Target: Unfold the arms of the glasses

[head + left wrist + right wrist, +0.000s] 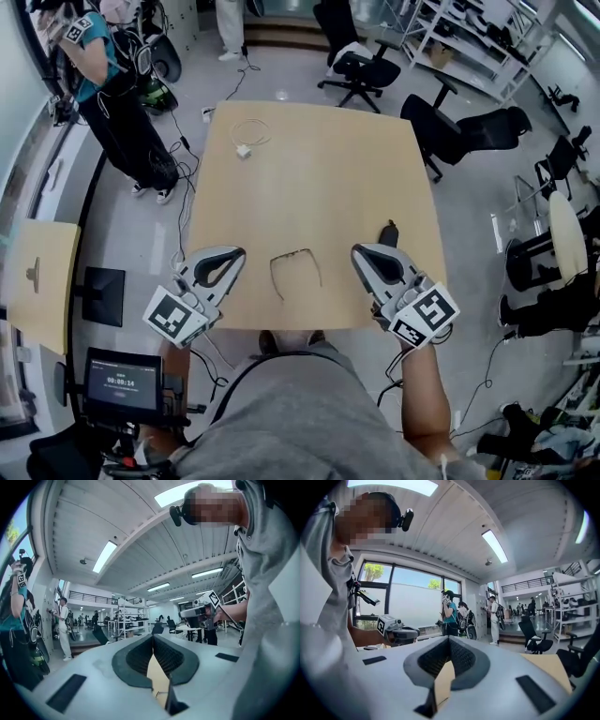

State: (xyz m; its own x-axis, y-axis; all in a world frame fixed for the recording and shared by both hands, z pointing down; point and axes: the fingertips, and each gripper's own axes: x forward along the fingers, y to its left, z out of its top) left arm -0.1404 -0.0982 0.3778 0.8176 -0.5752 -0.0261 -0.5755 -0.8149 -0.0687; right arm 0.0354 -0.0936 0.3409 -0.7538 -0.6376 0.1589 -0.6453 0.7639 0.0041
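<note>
The glasses (291, 258) lie flat on the pale wooden bench (309, 178), low in the head view and near the bench's lower edge. They have a thin dark wire frame, and the arms appear spread away from the front. The left gripper (236, 253) and right gripper (361, 251) flank them without touching. Each has its fingers pressed together on nothing, with dark ribbed pads in smooth grey shells. A small black object (388, 231) sits just above the right gripper. A coiled white cable (249, 138) lies well apart, toward the top of the bench. Black office chairs (356, 66) stand at upper right.
</note>
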